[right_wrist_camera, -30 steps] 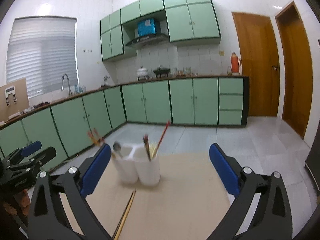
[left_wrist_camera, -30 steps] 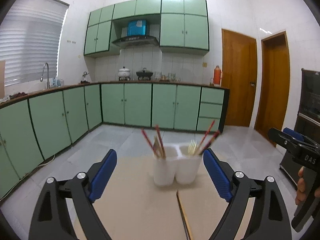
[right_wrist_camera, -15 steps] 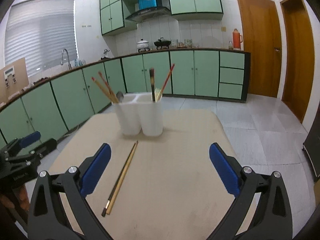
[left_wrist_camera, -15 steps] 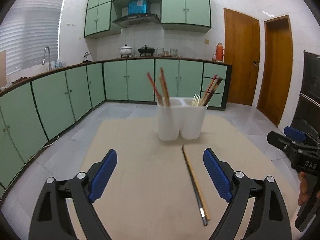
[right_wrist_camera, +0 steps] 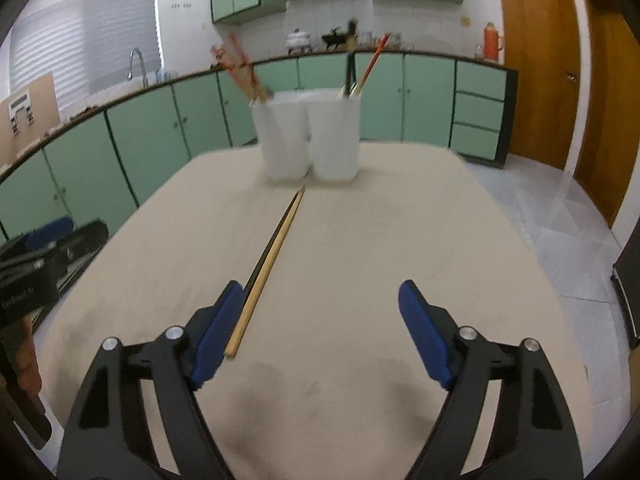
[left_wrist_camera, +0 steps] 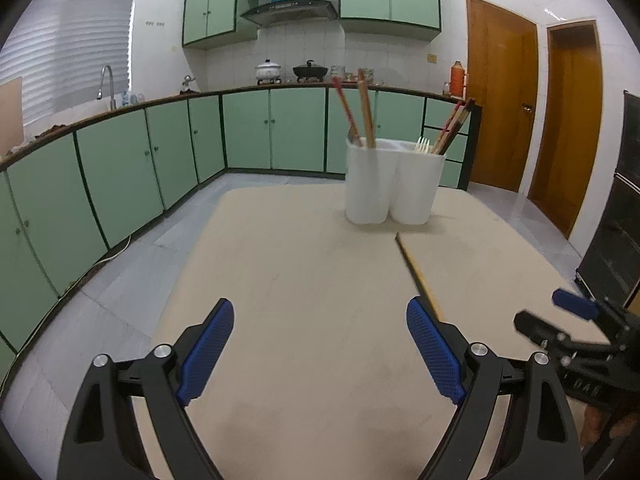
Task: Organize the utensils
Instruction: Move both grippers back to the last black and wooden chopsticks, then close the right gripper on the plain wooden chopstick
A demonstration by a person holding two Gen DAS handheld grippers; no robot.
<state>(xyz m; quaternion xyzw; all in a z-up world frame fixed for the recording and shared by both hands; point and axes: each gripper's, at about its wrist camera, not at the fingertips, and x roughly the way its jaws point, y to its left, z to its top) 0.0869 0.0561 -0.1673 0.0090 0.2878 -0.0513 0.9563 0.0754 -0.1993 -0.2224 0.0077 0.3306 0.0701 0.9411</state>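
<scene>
Left wrist view. Left gripper: fingers wide, nothing between them, above bare table. Utensil holder: one, white, with at least two compartments visible, at 1 o'clock near the table's far edge. Upright in it: chopsticks, a pale fork, a spoon; exact count cannot be told. Loose chopsticks: one pair, flat on the table at 2 o'clock, far tips just short of the holder, near end hidden behind the right-side finger. Right gripper: one, at 3 o'clock, over the table's edge.

Right wrist view. Right gripper: jaws closing, not yet pressing on anything. Loose chopsticks: same pair, running from 12 to 10 o'clock, near end just beside the left-side finger. Holder at 12 o'clock.

Step judged: approach to pick up the loose pair. Next move calls for shifting the right gripper leftward to straddle the pair, then closing.
</scene>
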